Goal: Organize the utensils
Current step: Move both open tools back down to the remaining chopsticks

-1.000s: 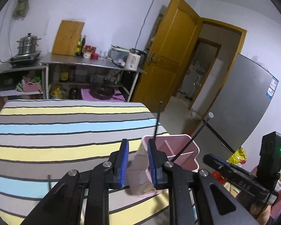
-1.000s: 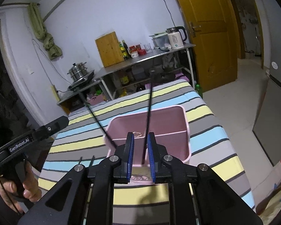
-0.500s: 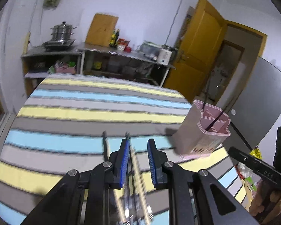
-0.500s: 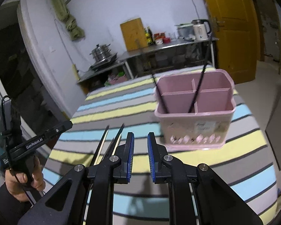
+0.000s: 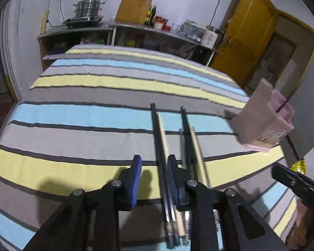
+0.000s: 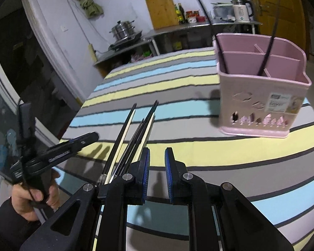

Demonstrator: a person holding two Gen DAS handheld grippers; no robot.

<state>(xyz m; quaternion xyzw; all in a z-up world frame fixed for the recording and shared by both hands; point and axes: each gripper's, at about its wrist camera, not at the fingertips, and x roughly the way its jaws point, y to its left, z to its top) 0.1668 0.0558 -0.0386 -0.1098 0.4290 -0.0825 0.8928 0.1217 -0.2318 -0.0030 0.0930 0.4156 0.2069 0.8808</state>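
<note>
Left wrist view first: the striped tablecloth point(image 5: 90, 113) fills most of the frame. The left gripper point(image 5: 153, 174) sits at the bottom middle with its jaws opening, and one black chopstick point(image 5: 160, 146) runs up between the blue pads. It's hard against the right pad and clear of the left one, so it looks like nothing is pinched. Just right of that finger lies the rest of the loose chopsticks point(image 5: 191, 146), a mix of black, metal and pale wooden ones, flat on the cloth. Further right, at mid-height near the frame edge, is the pink utensil holder point(image 5: 261, 121), pretty blurred.

Right wrist view: far left, a hand point(image 6: 31, 198) grips the other tool's handle. The chopstick bundle fans up from bottom centre-left. The right gripper point(image 6: 157, 174) is at bottom centre, jaws a narrow gap apart with nothing in them, just cloth behind. Upper right, the holder stands upright on the cloth with two black chopsticks point(image 6: 265, 54) leaning in its compartments.
</note>
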